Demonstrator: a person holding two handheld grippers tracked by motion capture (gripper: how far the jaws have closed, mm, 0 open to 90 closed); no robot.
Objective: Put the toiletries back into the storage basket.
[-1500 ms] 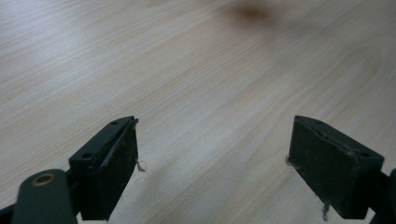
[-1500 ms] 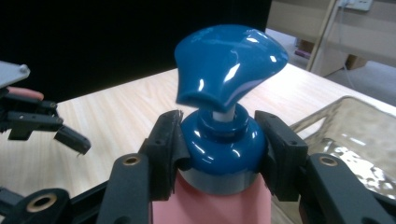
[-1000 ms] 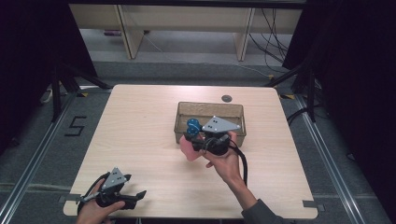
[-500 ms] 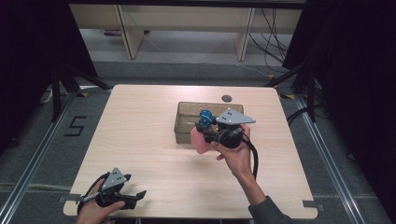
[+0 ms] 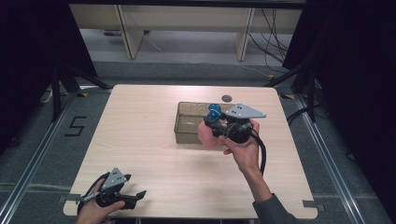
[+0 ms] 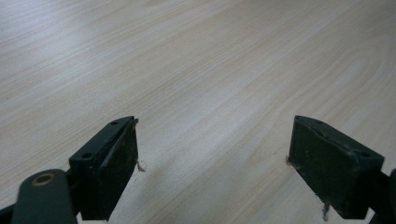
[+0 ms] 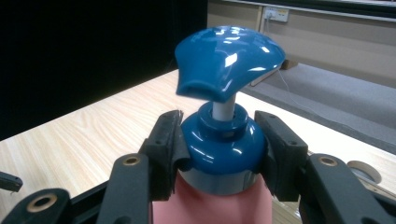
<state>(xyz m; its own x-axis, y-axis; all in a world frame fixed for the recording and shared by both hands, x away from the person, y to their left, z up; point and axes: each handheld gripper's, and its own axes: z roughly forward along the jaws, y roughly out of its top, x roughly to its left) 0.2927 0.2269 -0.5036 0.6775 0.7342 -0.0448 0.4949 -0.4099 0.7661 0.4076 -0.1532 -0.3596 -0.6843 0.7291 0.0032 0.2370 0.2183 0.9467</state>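
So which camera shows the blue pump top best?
The right gripper view: the blue pump top shows close and sharp above the pink bottle, clamped by the right tool. In the high view it is a small blue spot.

The left gripper (image 5: 122, 198), at the near left, was black with a grey three-cornered plate on top, dotted with small holes, and a black cable trailing from it. Its jaws were flat black blocks with scuffed, frayed edges and a brass-coloured rivet at one arm. The right gripper (image 7: 219, 140) had the same black jaws, ribbed pads and brass rivets, a like grey plate and a looping black cable. A dark grey sleeve (image 5: 273, 212) covered the right forearm.
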